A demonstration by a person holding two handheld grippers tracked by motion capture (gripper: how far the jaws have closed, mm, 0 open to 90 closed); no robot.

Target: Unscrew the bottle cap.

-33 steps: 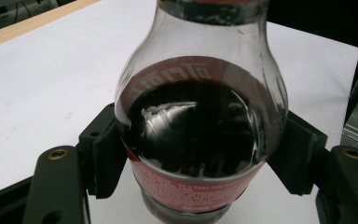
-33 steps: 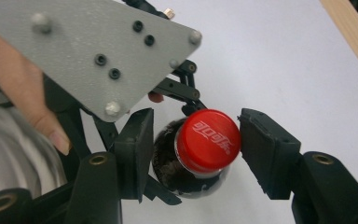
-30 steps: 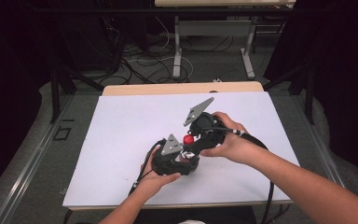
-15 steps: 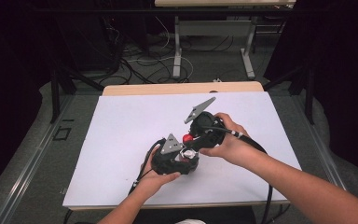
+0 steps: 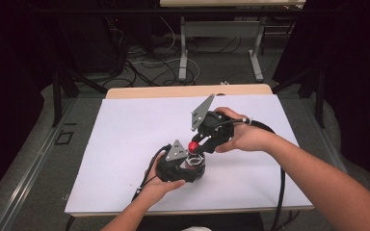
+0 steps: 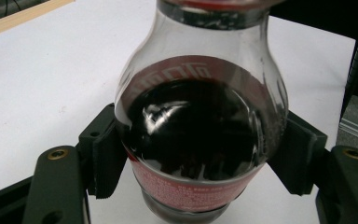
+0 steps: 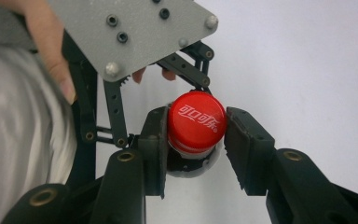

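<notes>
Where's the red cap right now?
High view: red cap sits mid-table on the cola bottle, between the right tongs, above the left tongs gripping the bottle.

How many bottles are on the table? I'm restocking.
1: the cola bottle stands near the table's front middle, body in the left gripper, red cap in the right gripper.
</notes>
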